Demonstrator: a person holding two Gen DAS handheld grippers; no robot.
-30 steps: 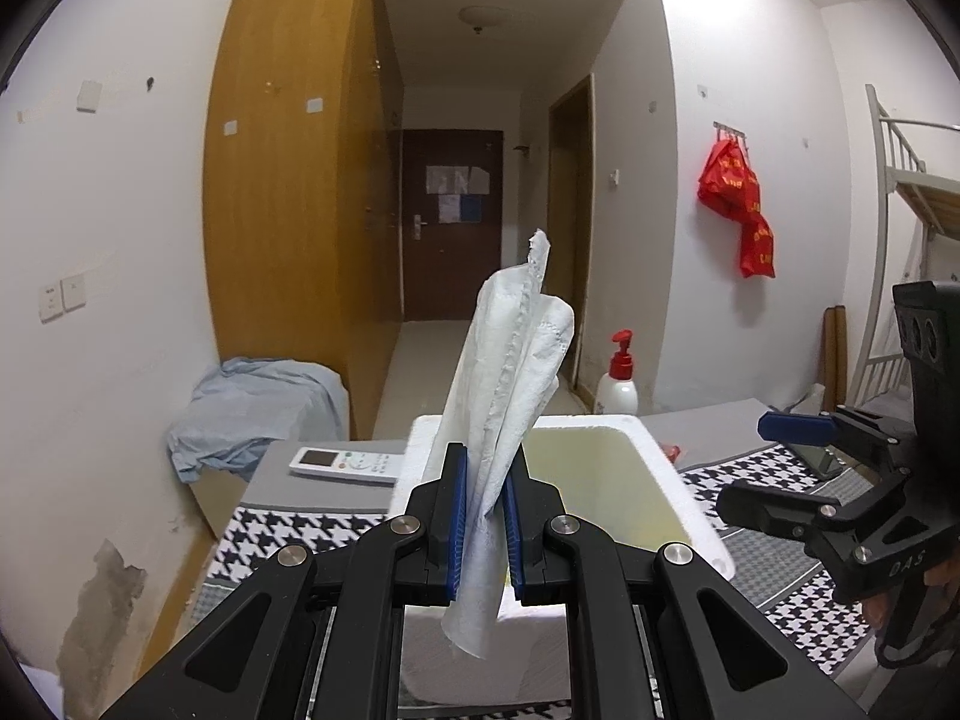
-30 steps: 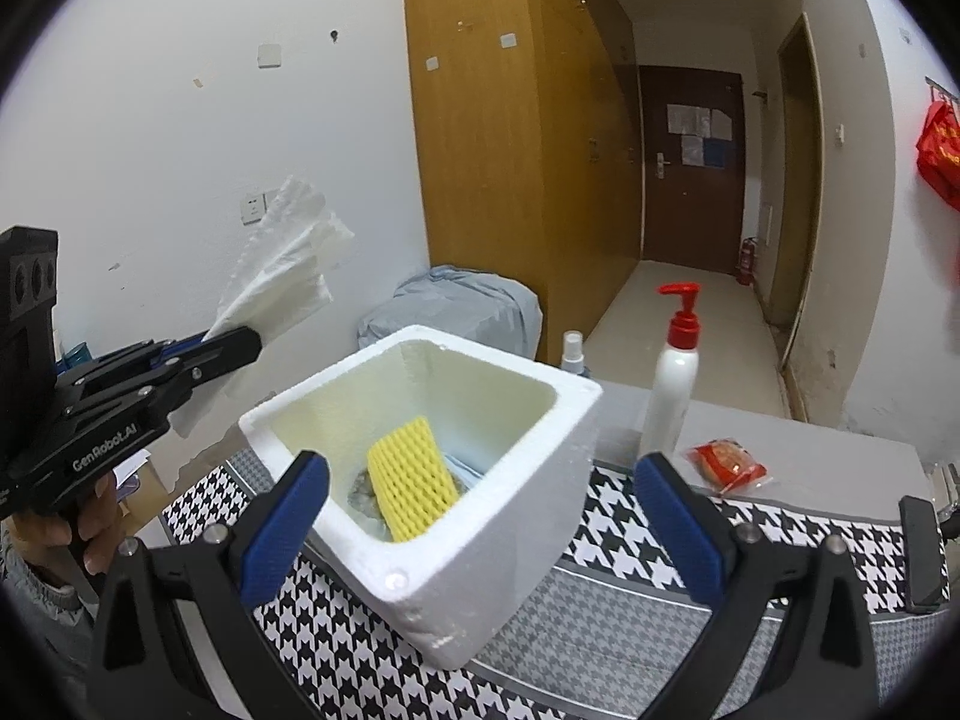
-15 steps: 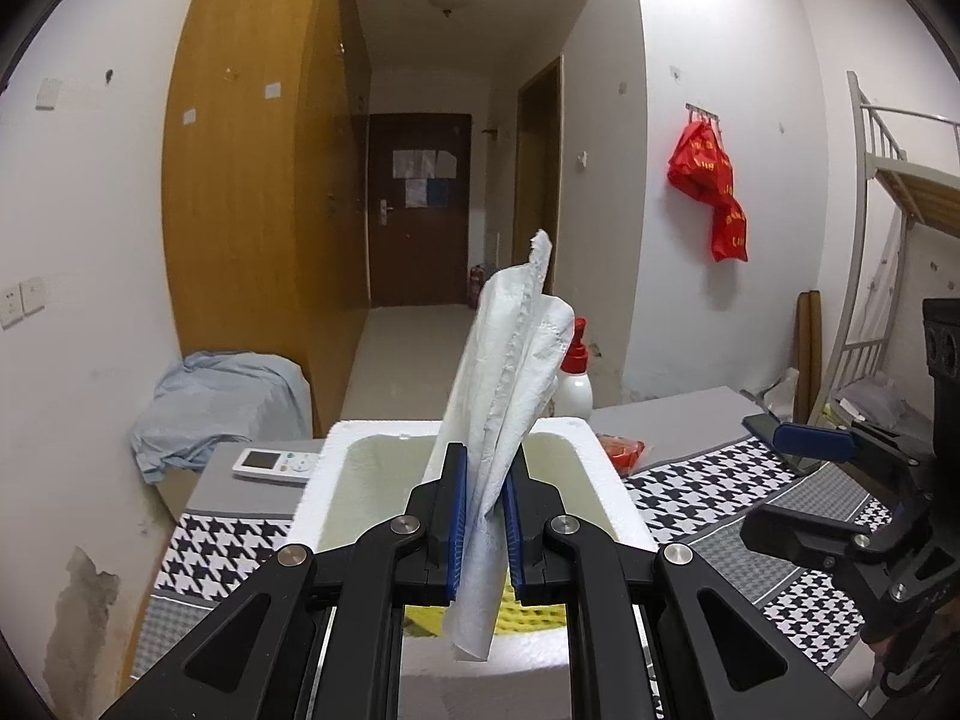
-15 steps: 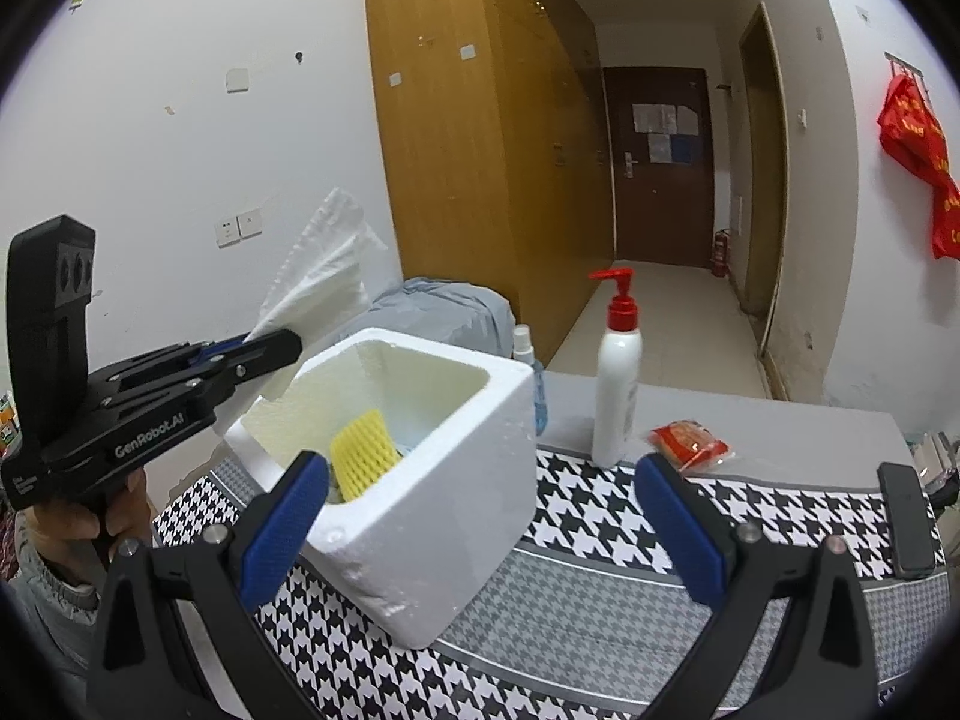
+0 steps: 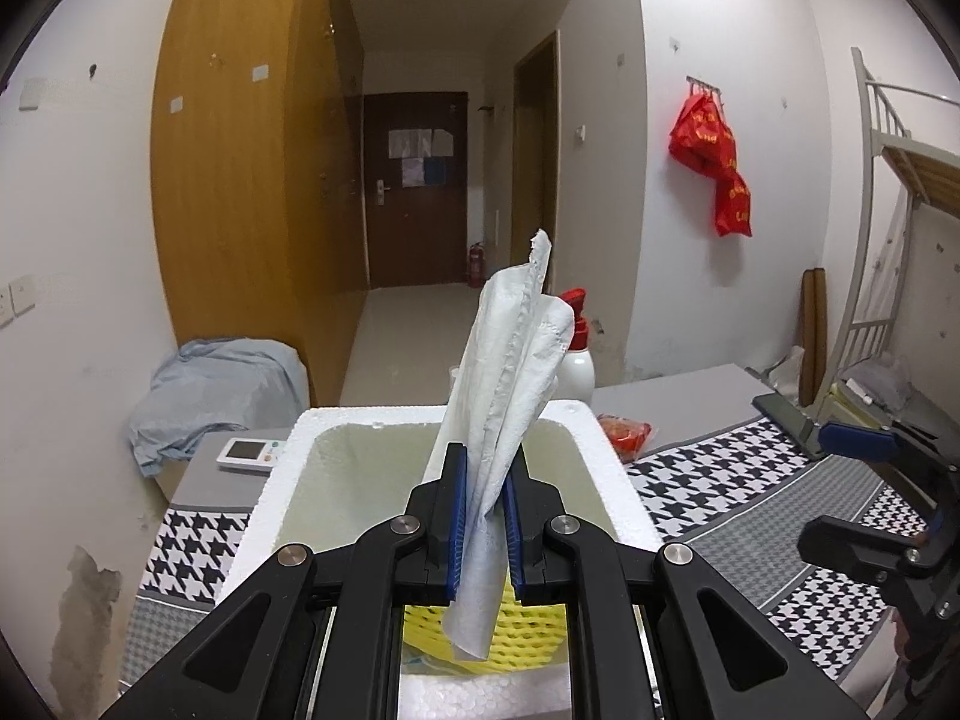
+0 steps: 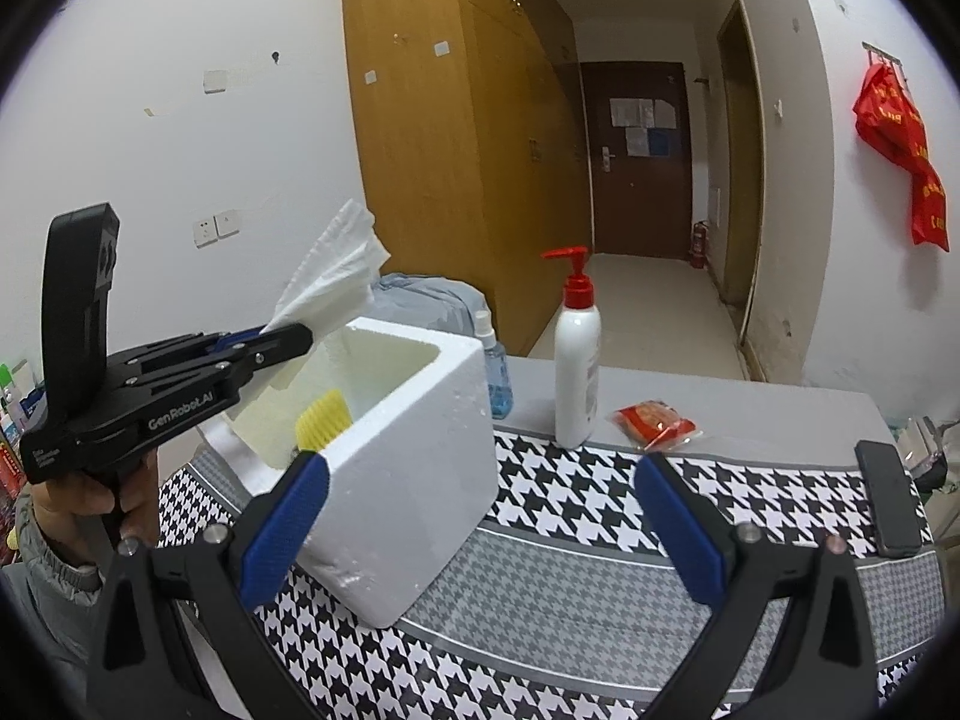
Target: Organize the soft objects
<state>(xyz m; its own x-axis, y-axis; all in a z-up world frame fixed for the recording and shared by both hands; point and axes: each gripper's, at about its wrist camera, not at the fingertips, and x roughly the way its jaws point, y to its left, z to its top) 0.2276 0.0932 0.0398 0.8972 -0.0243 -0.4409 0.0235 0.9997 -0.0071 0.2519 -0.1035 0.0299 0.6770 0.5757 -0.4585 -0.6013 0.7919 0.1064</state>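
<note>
**Tissue over the box, drop still to come**

Left gripper (image 5: pixel 483 516) pinching a crumpled white paper tissue (image 5: pixel 510 384) between its blue pads, held up above the open white foam box (image 6: pixel 414 450) — not yet let go. Right gripper (image 6: pixel 480 516) spread wide and empty, hovering over the black-and-white houndstooth tablecloth (image 6: pixel 600 600) near the front edge of the table.

Already in the box: a yellow foam fruit net (image 6: pixel 324 417), leaning against the inner wall. Judged from that, one soft item sorted, the tissue second and close to done; only the release left for it.

Possibly still to sort: a small red plastic-wrapped packet (image 6: pixel 657 423) lying near the table's back edge, just beside the white pump bottle with the red top (image 6: pixel 576 378). Whether soft or not — hard to say.

Hard to make out: the floor of the box, mostly hidden behind its near wall and the left gripper's fingers; something grey beside the net, unclear. Small blue bottle (image 6: pixel 495 378) half hidden behind the box. Dark flat phone-like slab (image 6: pixel 885 498) at the right edge, warped by the lens.
</note>
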